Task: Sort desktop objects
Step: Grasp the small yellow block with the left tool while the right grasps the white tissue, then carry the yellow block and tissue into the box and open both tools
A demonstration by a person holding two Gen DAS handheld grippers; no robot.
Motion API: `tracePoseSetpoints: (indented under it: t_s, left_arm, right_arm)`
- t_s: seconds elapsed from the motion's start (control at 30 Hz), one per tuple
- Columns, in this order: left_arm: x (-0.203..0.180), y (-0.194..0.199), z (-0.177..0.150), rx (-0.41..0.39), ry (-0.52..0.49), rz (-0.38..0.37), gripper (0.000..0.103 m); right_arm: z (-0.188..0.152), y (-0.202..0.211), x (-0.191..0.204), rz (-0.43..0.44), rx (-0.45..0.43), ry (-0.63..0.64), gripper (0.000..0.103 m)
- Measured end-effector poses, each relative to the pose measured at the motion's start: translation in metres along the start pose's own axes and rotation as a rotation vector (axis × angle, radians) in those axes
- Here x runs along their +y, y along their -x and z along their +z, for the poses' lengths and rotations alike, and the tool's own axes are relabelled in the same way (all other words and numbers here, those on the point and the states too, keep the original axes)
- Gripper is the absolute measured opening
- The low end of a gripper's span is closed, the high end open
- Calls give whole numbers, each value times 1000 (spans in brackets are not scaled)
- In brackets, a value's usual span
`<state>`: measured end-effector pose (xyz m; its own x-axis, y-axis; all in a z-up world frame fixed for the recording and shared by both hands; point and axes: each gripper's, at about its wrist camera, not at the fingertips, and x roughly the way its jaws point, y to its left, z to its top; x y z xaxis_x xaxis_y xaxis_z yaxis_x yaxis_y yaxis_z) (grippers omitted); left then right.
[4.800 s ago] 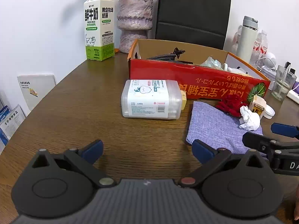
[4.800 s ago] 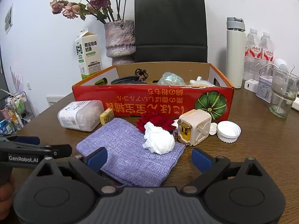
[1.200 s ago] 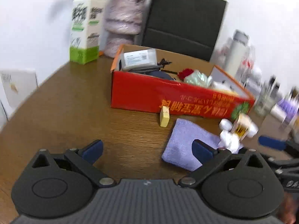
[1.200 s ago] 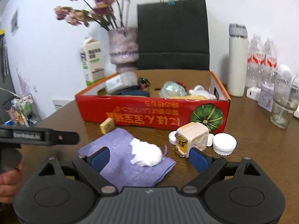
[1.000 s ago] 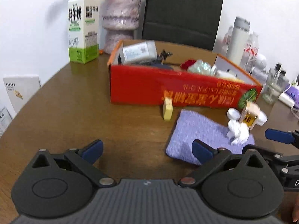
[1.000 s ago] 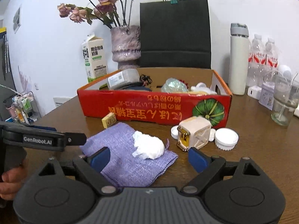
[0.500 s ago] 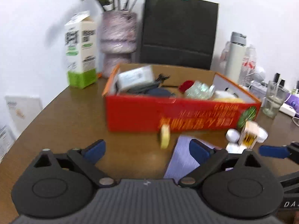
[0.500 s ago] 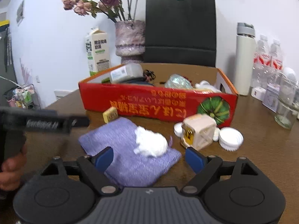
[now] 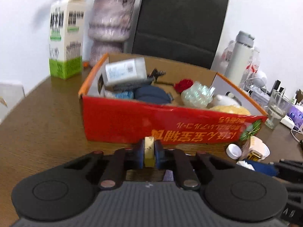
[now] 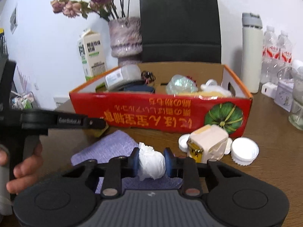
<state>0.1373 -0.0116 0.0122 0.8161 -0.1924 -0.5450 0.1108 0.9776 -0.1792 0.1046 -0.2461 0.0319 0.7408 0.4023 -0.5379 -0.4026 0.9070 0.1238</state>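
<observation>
My left gripper (image 9: 149,152) is shut on a small yellow eraser block (image 9: 149,148), just in front of the red cardboard box (image 9: 170,126). It also shows in the right wrist view (image 10: 98,127), reaching in from the left. My right gripper (image 10: 151,162) is shut on a crumpled white tissue (image 10: 151,162) over the purple cloth (image 10: 111,147). The box (image 10: 161,113) holds a plastic container (image 9: 125,71), a red flower (image 9: 183,84), a clear ball and other items.
A beige charger cube (image 10: 207,141) and white caps (image 10: 245,150) lie right of the cloth. A milk carton (image 9: 65,43), vase (image 9: 111,24), black bag (image 10: 180,24), thermos (image 10: 251,51), bottles and a glass (image 9: 274,111) stand behind and to the right.
Both grippers have closed: the left on the yellow eraser, the right on the white tissue. Both moved forward towards the box.
</observation>
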Motion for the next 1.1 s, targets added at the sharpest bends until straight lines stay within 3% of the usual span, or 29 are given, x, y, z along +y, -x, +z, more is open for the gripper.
tracePoseSetpoints:
  t_s: [0.23,0.43,0.53,0.63,0.73,0.87,1.1]
  left_arm:
    - [0,41,23,-133,68,-34,12]
    - [-18,41,91,-160,63,-98,12]
    - [-39,10,127,-137,46,-96,12]
    - [-57,-29,143,-87,8,-62,12]
    - [-62,-68,145,-23,-15,-22,12]
    - [-58,-125,158,152,-6,49,12]
    - [-54,-163,157,192,-8,48,13]
  right_arm:
    - [10,26,-3,1,-115,-25,26]
    - [66,43,-29,-3,-243,-62,26]
    - [106,17,-52,-10,-240,-122,26]
    - [139,-17,-71,-53,-182,-204,26]
    - [153,-44,-84,-94,-151,-210,26]
    - [171,-85,-98,-137,-74,-158,26]
    - [182,-130,-109,-149,-2,-150,27]
